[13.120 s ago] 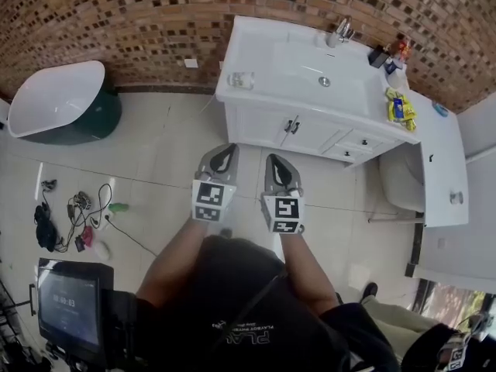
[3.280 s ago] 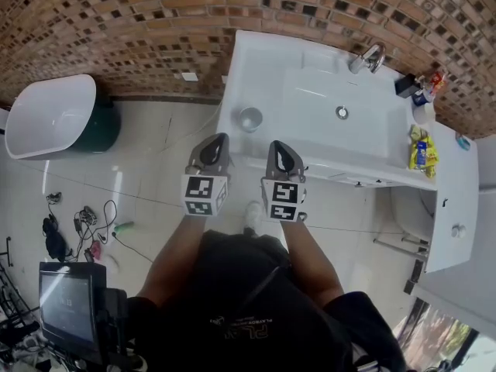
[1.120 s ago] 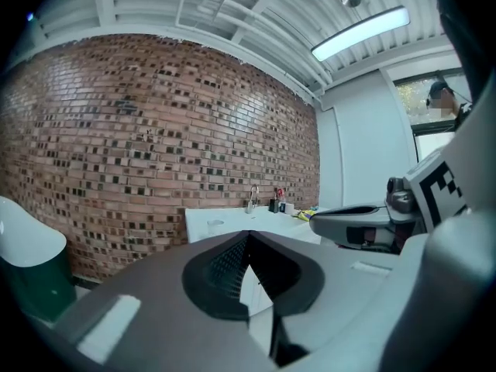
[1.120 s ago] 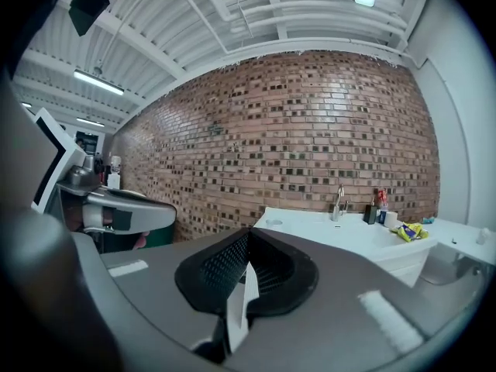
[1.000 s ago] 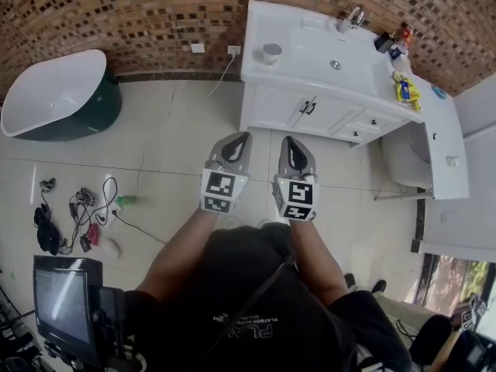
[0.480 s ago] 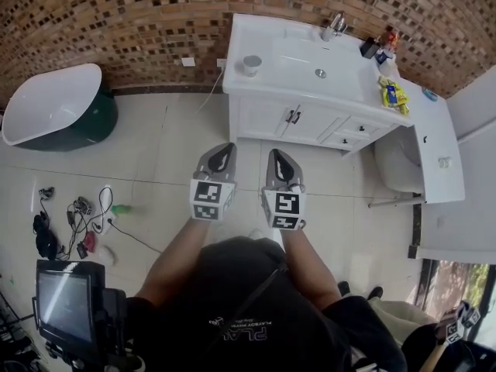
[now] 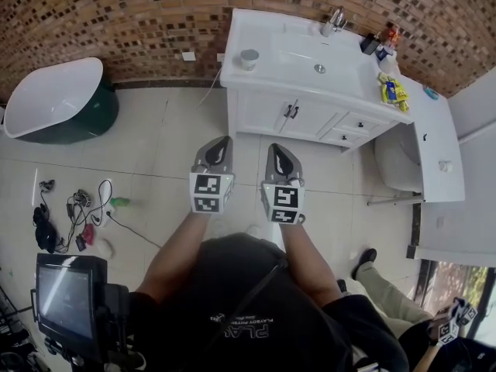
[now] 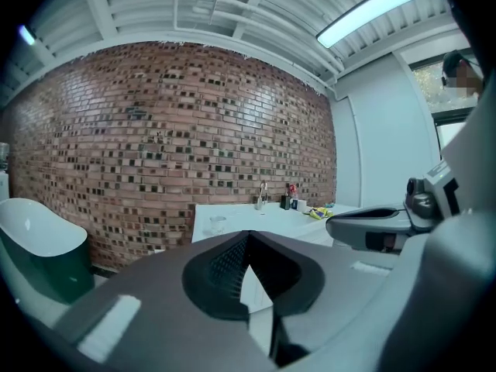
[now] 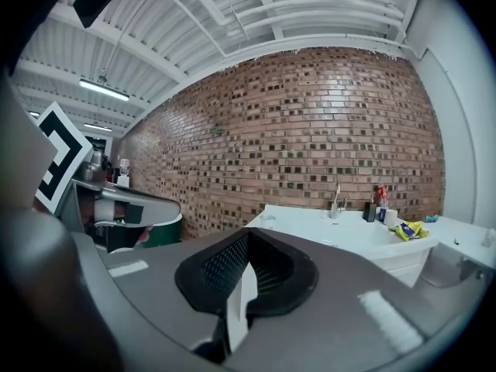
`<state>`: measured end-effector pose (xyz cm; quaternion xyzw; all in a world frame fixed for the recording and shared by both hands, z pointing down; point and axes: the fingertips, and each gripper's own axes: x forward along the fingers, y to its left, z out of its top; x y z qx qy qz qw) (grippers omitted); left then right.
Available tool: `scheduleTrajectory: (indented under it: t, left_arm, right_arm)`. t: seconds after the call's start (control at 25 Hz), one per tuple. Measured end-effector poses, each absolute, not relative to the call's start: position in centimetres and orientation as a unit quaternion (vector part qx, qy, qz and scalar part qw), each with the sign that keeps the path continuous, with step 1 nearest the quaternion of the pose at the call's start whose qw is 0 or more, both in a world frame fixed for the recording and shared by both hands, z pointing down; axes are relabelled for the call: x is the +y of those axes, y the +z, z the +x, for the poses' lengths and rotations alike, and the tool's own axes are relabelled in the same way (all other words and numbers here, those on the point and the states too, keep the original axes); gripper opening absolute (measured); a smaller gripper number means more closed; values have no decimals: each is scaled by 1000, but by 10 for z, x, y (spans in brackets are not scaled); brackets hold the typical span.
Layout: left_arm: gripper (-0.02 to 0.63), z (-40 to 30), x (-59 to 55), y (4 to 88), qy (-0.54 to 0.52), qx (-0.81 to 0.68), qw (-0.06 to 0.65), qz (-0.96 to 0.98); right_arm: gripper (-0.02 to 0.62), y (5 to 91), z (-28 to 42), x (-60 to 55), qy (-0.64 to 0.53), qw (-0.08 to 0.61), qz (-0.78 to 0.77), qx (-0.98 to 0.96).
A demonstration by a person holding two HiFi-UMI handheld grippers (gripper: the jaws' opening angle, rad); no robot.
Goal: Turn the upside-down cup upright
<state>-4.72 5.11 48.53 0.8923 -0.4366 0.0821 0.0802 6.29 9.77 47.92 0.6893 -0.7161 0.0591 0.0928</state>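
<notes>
- The cup [image 7: 248,59] stands on end at the left end of the counter [image 7: 310,84], at twelve o'clock from the person and well apart from both tools; its long axis is vertical; mouth up or down is too small to tell.
- The left hand-held gripper [image 7: 223,141] and right hand-held gripper [image 7: 277,148] are closed, empty, aimed at twelve o'clock.
- This fits nearing an inverted cup or leaving a righted one.

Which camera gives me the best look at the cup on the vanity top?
The head view: the cup sits unobstructed at the left end of the vanity top, seen from above. The left gripper view shows the cup small, from the side; the right gripper view, smaller still.
</notes>
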Motion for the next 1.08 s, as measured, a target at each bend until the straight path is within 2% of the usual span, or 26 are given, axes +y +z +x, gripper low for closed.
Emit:
scheduleTrajectory:
  t: [1.08]
  left_arm:
    - [-2, -66, 56, 485, 89, -433, 81, 893]
  right_arm:
    - [12, 474, 39, 92, 54, 74, 677, -731]
